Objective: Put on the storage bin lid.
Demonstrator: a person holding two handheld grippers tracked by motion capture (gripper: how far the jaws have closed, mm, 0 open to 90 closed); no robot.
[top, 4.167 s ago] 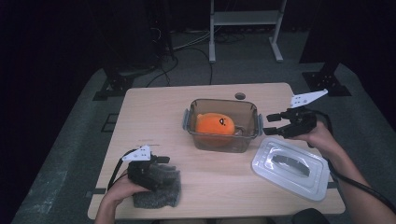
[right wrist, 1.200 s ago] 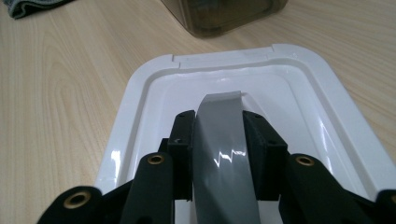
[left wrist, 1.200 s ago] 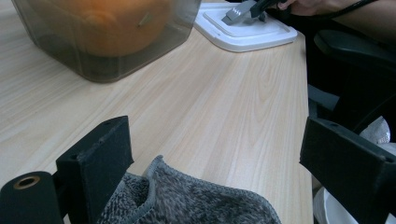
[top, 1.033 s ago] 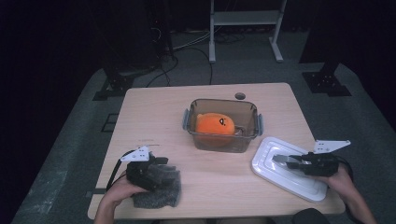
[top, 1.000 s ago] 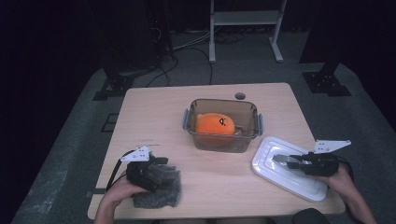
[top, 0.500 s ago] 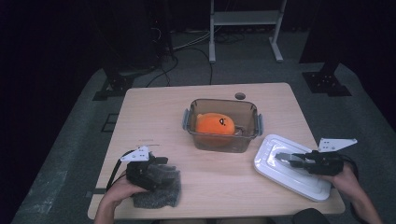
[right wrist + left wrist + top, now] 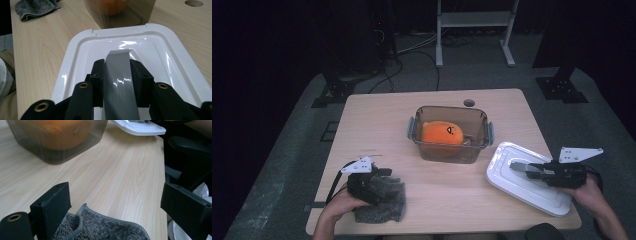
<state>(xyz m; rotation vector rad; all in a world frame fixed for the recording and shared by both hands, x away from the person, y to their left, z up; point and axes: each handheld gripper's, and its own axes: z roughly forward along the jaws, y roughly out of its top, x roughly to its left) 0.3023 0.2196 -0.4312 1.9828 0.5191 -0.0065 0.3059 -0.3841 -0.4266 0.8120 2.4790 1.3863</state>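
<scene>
Broadly, the wooden table (image 7: 377, 125) carries three things that matter: a clear container (image 7: 449, 132) near its middle with an orange plush toy (image 7: 442, 134) inside, a white lid (image 7: 524, 177) lying flat at the near right corner, and a grey cloth (image 7: 382, 202) at the near left.

The lid is what the work turns on. It lies well to the right of the container and a little nearer the person, apart from it, with its long side running slantwise from the container's near right corner toward the table's right edge. For the lid to cover the container it would have to travel left and away from the person, and be turned so that its long side lines up with the container's, which runs across the table.

The right gripper (image 7: 532, 170) is plainly the nearer one, since it is already on the lid. Its jaws are closed narrowly on the grey handle (image 7: 118, 72) along the lid's middle, one pad against each side, and the handle runs straight out ahead along the jaws' own line. That grip looks square enough to lift by, though I cannot tell whether the lid is off the wood.

The left gripper (image 7: 379, 172) sits over the cloth far across the table, its jaws standing wide with the cloth's edge lying between them, unpinched.
</scene>
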